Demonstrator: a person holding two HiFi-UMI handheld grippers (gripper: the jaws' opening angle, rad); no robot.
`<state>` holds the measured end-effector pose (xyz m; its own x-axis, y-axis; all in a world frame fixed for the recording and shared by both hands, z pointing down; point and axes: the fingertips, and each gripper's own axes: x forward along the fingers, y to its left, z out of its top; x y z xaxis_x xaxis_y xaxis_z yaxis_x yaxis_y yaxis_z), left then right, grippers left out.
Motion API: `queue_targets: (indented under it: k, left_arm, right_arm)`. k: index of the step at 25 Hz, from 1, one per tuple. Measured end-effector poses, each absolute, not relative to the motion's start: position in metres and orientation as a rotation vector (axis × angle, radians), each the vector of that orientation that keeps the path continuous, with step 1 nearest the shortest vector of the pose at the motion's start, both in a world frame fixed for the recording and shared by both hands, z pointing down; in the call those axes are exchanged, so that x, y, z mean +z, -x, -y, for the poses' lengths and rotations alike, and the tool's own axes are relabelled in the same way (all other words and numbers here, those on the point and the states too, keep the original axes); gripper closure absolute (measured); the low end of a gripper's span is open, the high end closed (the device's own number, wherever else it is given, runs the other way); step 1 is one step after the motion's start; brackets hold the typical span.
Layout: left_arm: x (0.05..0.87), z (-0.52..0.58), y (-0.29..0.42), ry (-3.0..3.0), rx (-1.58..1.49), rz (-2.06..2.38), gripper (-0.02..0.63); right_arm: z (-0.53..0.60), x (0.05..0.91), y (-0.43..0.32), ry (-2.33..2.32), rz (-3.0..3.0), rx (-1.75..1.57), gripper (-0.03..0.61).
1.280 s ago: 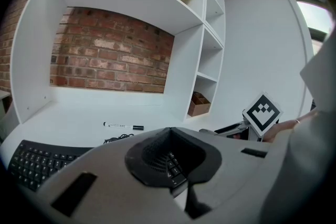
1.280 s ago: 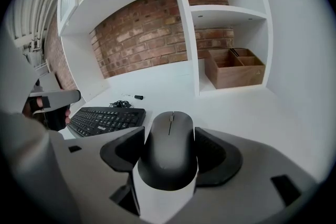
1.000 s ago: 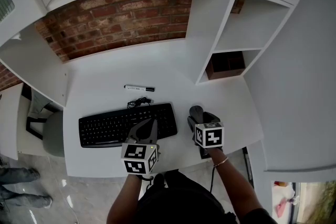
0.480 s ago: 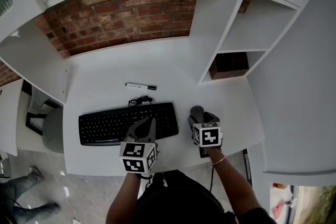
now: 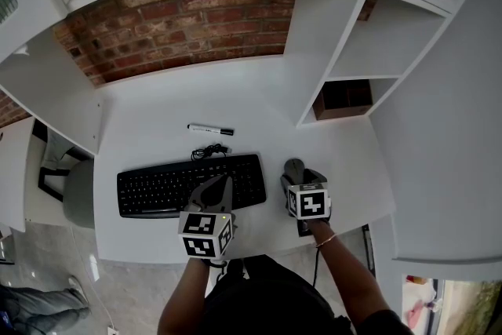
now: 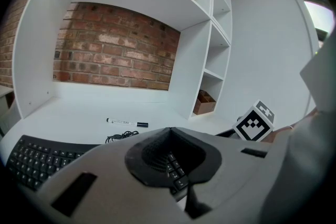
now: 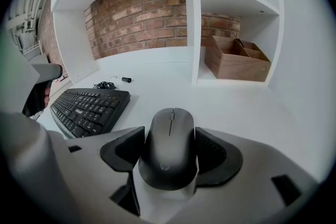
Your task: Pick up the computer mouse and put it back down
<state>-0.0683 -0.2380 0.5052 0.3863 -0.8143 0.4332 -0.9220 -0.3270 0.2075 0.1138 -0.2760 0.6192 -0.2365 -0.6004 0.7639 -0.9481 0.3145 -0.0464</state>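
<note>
A black computer mouse [image 7: 169, 149] sits between the jaws of my right gripper [image 7: 169, 136], and both dark pads press its sides. In the head view the mouse [image 5: 294, 168] pokes out ahead of the right gripper [image 5: 298, 178], low over the white desk [image 5: 157, 145], right of the keyboard. Whether it rests on the desk or is held just above it I cannot tell. My left gripper [image 5: 223, 183] hovers over the keyboard's front right part with its jaws shut and empty; in its own view [image 6: 173, 157] keys show through the gap.
A black keyboard [image 5: 157, 188] lies at the desk's centre left. Behind it are a coiled black cable [image 5: 208, 152] and a marker pen [image 5: 209, 129]. A wooden box [image 5: 343, 98] sits in the lower cubby at right. Brick wall and white shelves surround the desk.
Both grippers and the mouse stay where they were. Only a person's legs on the floor at bottom left have moved.
</note>
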Motion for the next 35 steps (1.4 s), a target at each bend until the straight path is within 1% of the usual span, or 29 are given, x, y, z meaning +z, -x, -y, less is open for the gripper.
queue_targets:
  k: [24,35]
  left_arm:
    - [0.506,0.231,0.072,-2.230,0.360,1.505,0.604]
    - [0.500,0.228,0.075,-2.252,0.342,1.508,0.604]
  right_arm:
    - [0.275,0.619,-0.112,-1.383,1.951,0.637,0.290]
    - [0.271,0.573,-0.112,-1.482,2.030,0.628,0.291]
